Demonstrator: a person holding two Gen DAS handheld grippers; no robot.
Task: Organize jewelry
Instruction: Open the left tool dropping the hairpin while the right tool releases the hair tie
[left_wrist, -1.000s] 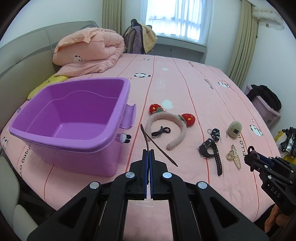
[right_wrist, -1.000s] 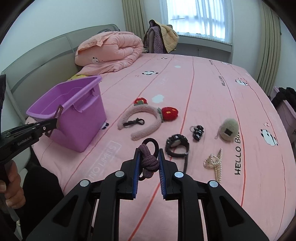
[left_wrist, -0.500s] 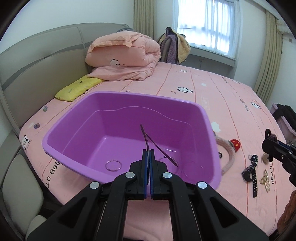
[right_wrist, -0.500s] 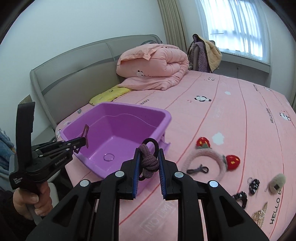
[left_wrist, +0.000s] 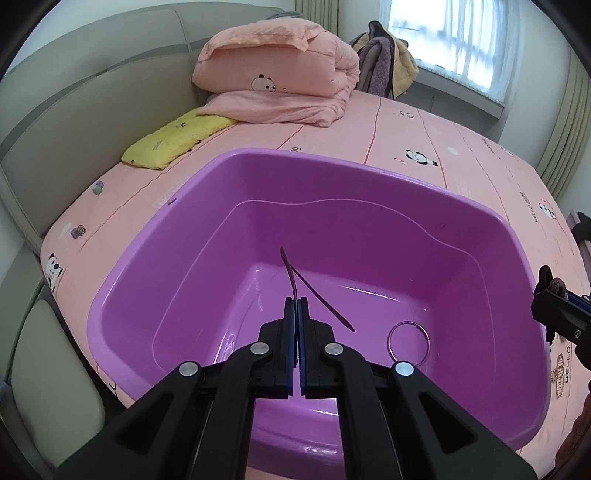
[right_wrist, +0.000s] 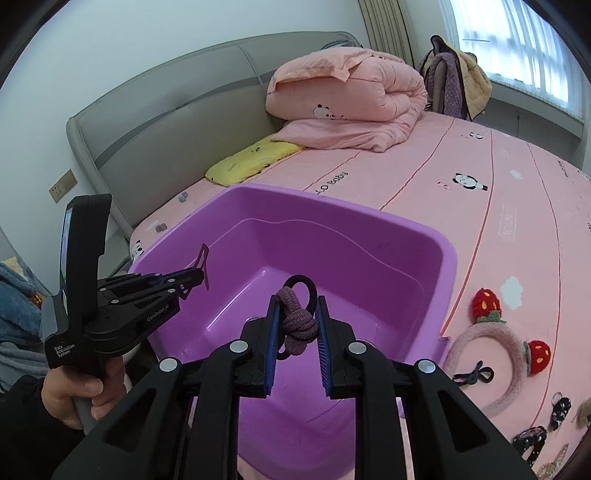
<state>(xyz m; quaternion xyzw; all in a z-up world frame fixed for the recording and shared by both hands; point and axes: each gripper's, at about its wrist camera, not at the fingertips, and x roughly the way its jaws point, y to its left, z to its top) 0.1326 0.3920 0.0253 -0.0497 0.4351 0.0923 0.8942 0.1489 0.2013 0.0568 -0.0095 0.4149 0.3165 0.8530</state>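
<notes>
A purple plastic tub (left_wrist: 369, 173) stands on the pink bed, with a thin metal ring (left_wrist: 408, 343) lying on its floor. My left gripper (left_wrist: 296, 301) hangs over the tub's inside, shut on a thin dark maroon band (left_wrist: 290, 275) that forks out past the fingertips. In the right wrist view the left gripper (right_wrist: 201, 278) pokes over the tub's left rim (right_wrist: 332, 203), with a hand (right_wrist: 85, 395) on its handle. My right gripper (right_wrist: 297, 299) is over the tub's near wall, shut on a knotted mauve hair tie (right_wrist: 297, 325) with a black loop.
To the right of the tub lie a fuzzy pink headband with red strawberries (right_wrist: 491, 369), a small black bow tie (right_wrist: 472, 376), a black watch (right_wrist: 532, 439) and other small pieces. A folded pink quilt (right_wrist: 351, 96) and yellow pillow (right_wrist: 251, 162) sit near the grey headboard.
Both grippers have swung left from above the spread-out jewelry to above the purple tub, each keeping its piece. The tub now fills both views.
</notes>
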